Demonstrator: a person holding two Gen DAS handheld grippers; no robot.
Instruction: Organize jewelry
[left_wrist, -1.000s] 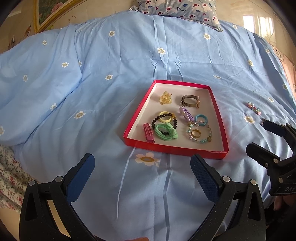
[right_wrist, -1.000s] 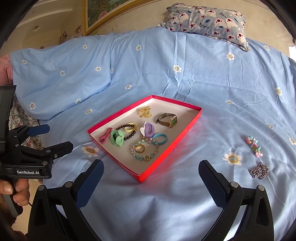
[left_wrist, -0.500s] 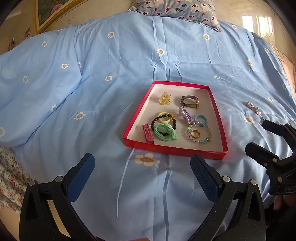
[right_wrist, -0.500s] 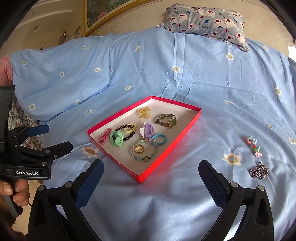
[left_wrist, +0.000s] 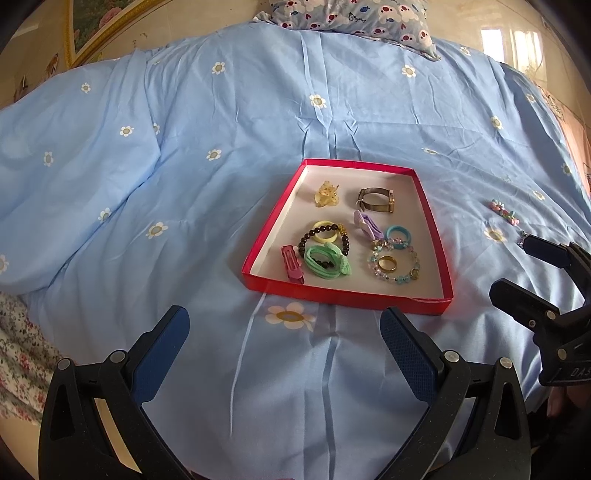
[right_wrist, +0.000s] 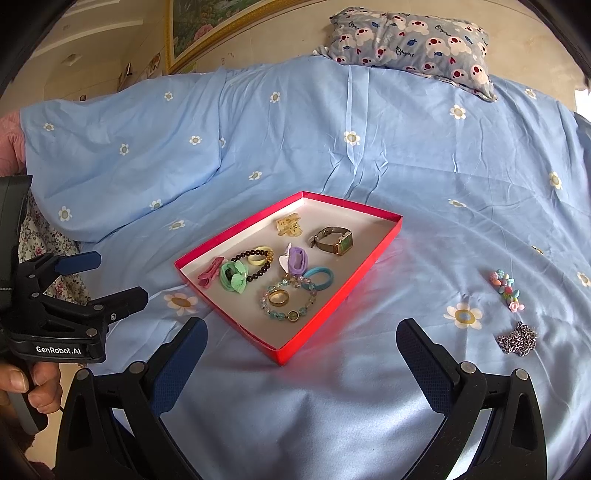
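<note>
A red tray (right_wrist: 334, 306) sits on the blue flowered bedspread (right_wrist: 424, 177), holding most of the jewelry — a watch (right_wrist: 332, 240), an amber claw clip (right_wrist: 289, 225), a dark bead bracelet (right_wrist: 255, 266), a green hair tie (right_wrist: 233, 277), a pink clip (right_wrist: 208, 276), a purple piece (right_wrist: 295, 258), a blue ring band (right_wrist: 318, 277) and a gold ring (right_wrist: 279, 297) inside a glass-bead bracelet (right_wrist: 288, 315). Well to the right of the tray, loose on the bedspread, lie a pastel bead strand (right_wrist: 506, 290) and a silver chain (right_wrist: 517, 342). The left gripper (left_wrist: 284, 345) and the right gripper (right_wrist: 301, 352) hover above the bedspread near the tray — both sets of fingers spread wide, holding nothing.
</note>
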